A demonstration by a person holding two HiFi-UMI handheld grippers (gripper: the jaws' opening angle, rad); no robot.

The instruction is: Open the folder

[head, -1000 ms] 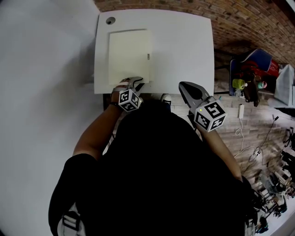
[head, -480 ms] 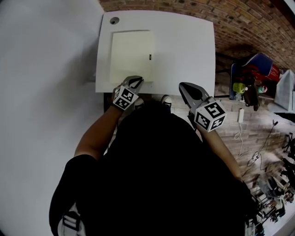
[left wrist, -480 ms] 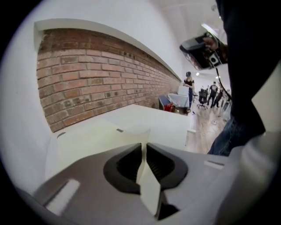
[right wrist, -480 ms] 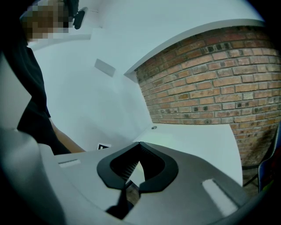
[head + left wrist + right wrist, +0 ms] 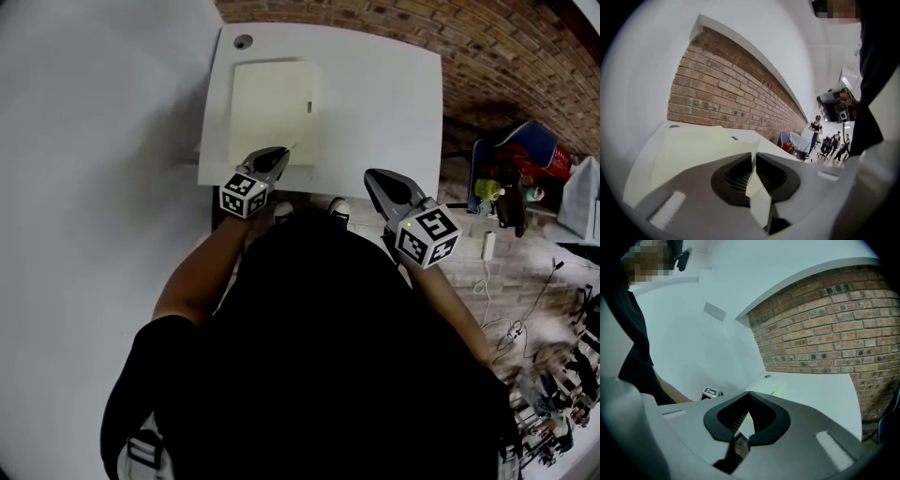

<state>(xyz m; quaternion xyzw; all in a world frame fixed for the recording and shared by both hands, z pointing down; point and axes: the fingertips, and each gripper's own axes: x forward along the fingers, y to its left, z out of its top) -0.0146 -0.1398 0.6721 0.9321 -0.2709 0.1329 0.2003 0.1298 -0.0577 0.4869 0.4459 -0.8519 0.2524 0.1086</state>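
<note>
White table (image 5: 394, 112), cream folder (image 5: 272, 108): left gripper (image 5: 284, 150) fingers just closed on corner, right gripper (image 5: 372, 175) fingers together.

A pale cream folder (image 5: 275, 111) lies flat on the left part of a white table (image 5: 394, 103), its long edges running away from the person. A small dark tab (image 5: 309, 107) sits on its right edge. Its near right cover corner is lifted, pinched in the left gripper (image 5: 284, 151), whose jaws have just been closing on it.
</note>
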